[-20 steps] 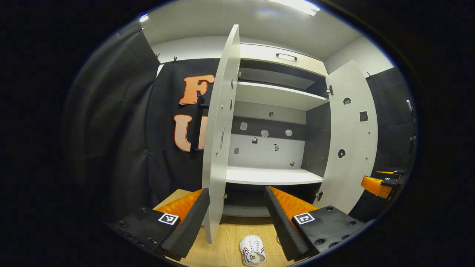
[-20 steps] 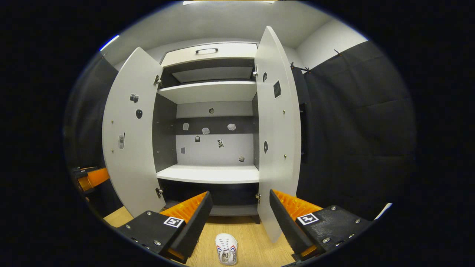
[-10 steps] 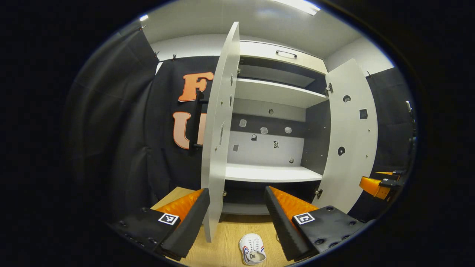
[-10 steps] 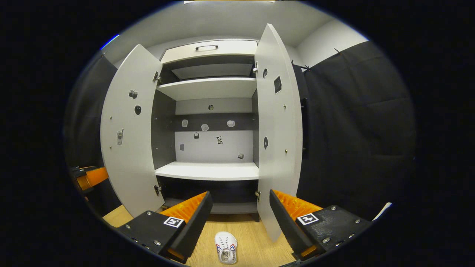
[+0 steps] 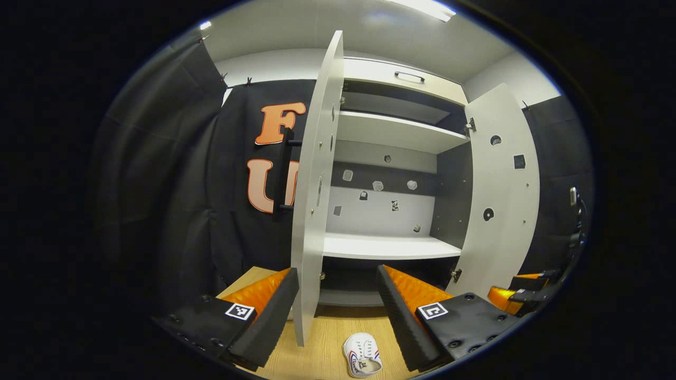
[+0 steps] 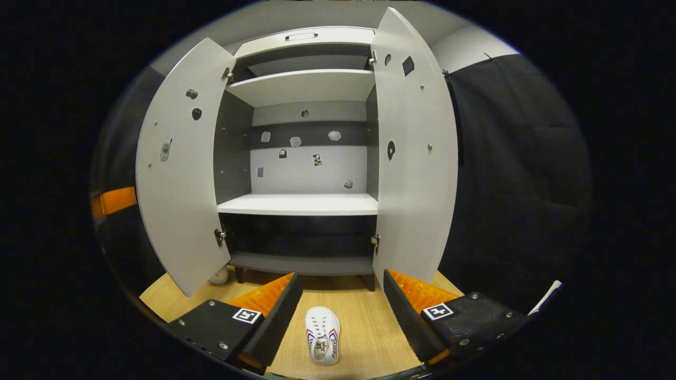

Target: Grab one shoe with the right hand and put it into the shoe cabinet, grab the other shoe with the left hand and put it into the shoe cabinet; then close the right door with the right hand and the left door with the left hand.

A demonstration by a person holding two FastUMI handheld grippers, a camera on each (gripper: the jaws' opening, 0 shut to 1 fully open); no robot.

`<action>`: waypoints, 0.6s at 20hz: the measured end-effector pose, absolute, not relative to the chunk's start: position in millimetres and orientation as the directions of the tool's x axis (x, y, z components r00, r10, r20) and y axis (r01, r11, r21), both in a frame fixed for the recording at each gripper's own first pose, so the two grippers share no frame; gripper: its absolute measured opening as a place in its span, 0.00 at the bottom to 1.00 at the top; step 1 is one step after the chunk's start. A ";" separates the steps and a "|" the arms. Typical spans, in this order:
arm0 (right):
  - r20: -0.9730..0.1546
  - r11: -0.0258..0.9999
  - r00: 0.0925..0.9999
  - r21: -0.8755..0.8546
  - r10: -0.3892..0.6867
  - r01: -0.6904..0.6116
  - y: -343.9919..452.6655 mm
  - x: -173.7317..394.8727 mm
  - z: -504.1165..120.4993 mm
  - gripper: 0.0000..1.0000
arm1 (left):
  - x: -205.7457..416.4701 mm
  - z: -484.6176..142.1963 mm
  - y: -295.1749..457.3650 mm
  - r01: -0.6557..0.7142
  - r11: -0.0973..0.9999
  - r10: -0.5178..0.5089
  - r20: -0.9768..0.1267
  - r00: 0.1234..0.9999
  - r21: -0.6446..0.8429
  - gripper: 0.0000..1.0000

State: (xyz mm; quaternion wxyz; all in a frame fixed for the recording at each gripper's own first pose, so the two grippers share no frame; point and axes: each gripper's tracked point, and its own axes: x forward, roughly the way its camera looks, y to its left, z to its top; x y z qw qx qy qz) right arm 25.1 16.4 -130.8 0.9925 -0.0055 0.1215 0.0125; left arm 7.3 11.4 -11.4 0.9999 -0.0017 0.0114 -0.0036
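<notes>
White shoe (image 6: pixel 322 335) with red and blue stripes lies on the wooden floor (image 6: pixel 364 322) before the open shoe cabinet (image 6: pixel 303 203). Right tool (image 6: pixel 338 316) and left tool (image 5: pixel 335 311) gape wide, empty.

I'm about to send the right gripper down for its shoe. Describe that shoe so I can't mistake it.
Start at the open shoe cabinet. On the wooden floor before it, between the right gripper fingers, lies a white sneaker, toe toward the cabinet. Red and blue side stripes mark it; the other white thing sits far off by the left door.
</notes>
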 end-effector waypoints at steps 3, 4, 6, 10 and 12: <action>-0.316 1.000 0.949 0.000 0.021 -0.022 17.7 31.0 -178.2 0.95 | 7.4 -9.2 15.0 0.006 1.000 -0.006 -0.015 1.000 0.000 0.96; -0.346 1.000 0.938 -0.001 0.022 -0.024 18.5 32.9 -197.2 0.95 | 7.1 -8.5 15.3 0.007 1.000 -0.007 -0.015 1.000 0.002 0.96; -0.417 1.000 0.909 -0.003 0.020 -0.023 17.4 35.5 -235.9 0.96 | 6.5 -9.8 15.4 0.010 1.000 -0.010 -0.019 1.000 0.011 0.96; -0.520 0.999 0.854 -0.014 0.025 -0.037 16.3 38.1 -298.4 0.95 | 4.5 -12.8 17.4 0.004 1.000 -0.003 -0.031 1.000 0.021 0.96; -0.571 0.999 0.820 -0.004 0.029 -0.038 16.0 38.0 -329.2 0.94 | 4.5 -14.6 20.2 -0.003 1.000 0.003 -0.033 0.999 0.021 0.96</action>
